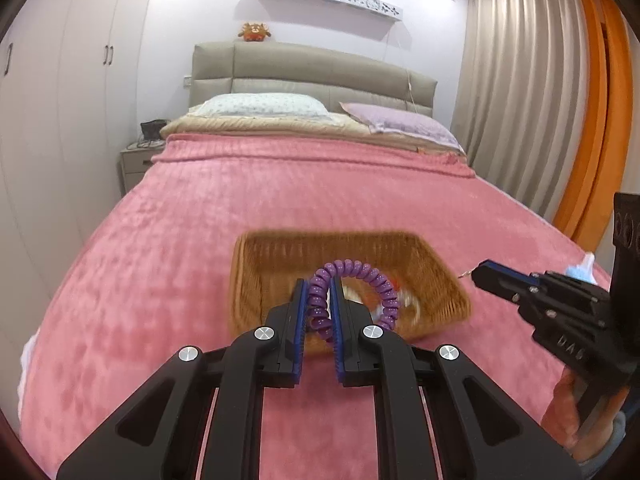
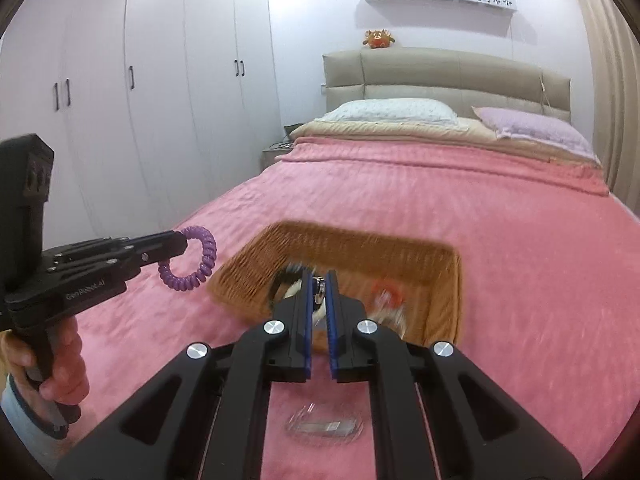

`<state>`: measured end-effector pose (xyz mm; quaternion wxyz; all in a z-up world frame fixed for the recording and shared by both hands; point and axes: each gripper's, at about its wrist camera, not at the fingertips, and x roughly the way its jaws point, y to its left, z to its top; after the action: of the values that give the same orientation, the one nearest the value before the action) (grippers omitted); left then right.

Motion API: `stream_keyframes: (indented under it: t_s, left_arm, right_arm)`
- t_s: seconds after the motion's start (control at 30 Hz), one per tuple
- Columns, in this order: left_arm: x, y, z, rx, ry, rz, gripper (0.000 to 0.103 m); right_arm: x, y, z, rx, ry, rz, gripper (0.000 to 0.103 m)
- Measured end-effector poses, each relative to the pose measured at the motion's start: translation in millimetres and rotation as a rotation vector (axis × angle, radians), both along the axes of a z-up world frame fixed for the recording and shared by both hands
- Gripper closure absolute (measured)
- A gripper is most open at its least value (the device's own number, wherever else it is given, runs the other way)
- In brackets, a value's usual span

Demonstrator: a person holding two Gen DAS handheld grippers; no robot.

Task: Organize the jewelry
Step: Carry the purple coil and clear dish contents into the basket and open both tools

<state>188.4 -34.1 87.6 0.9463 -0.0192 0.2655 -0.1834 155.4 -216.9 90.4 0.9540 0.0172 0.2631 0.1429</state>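
A woven wicker basket point(image 1: 432, 276) sits on the pink bedspread; it also shows in the right wrist view point(image 2: 360, 248), with blurred orange and white items inside. My left gripper point(image 1: 319, 286) is shut on a purple coil bracelet point(image 1: 360, 272), held just in front of and above the basket's near side; both show in the right wrist view, gripper point(image 2: 180, 246) and bracelet point(image 2: 200, 264), left of the basket. My right gripper point(image 2: 319, 280) is shut on a small silver jewelry piece point(image 2: 320, 286) above the basket's near rim. In the left wrist view it point(image 1: 480, 272) hovers right of the basket.
A small clear plastic bag point(image 2: 324, 426) lies on the pink bedspread point(image 1: 240, 208) near me. Pillows point(image 1: 264, 106) and a headboard are at the far end. A white wardrobe point(image 2: 160, 80) and a nightstand point(image 1: 134, 164) stand to the left, curtains point(image 1: 520, 80) to the right.
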Motion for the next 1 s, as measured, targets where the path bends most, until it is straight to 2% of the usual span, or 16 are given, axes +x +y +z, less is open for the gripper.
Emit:
stream_keyframes:
  t_s: [0.17,0.3,0.43,0.63,0.83,0.9,0.93,0.97,1.0]
  left_arm:
    - [40.4,-14.5,1.0,-0.002,0.006,0.009,0.093]
    - [73.3,-32.5,-16.1,0.006,0.025,0.019,0.093]
    - [91.5,-42.8,-40.9,0.002,0.066,0.014,0.093]
    - [105.4,-47.9,-74.9,0.025,0.131,0.008,0.093]
    - [104.9,-46.9,-78.8,0.023,0.151,0.001,0.092]
    - [102.9,-44.2,-77.3,0.005,0.159,-0.013,0.087]
    - [101.3,-42.5,-75.6,-0.003,0.163,-0.016,0.075]
    - [99.3,-40.9,-73.5,-0.009,0.160,-0.015,0.069]
    - [95.3,-39.3,-70.1,-0.011,0.154,-0.014,0.067]
  right_arm:
    - [43.8,-8.4,-0.8,-0.020,0.006,-0.046,0.098]
    - [77.5,-18.6,-16.4,-0.006,0.056,-0.093,0.098]
    - [105.3,-31.2,-45.0,0.011,0.136,-0.135,0.098]
    - [122.4,-39.5,-78.9,0.021,0.251,-0.146,0.098]
    - [126.2,-43.1,-93.3,0.058,0.321,-0.146,0.098]
    - [124.3,-46.1,-93.0,0.080,0.327,-0.142,0.098]
    - [122.3,-47.7,-91.7,0.088,0.329,-0.143,0.097]
    - [119.9,-49.5,-89.5,0.095,0.326,-0.143,0.097]
    - [117.1,-50.7,-86.9,0.101,0.323,-0.143,0.097]
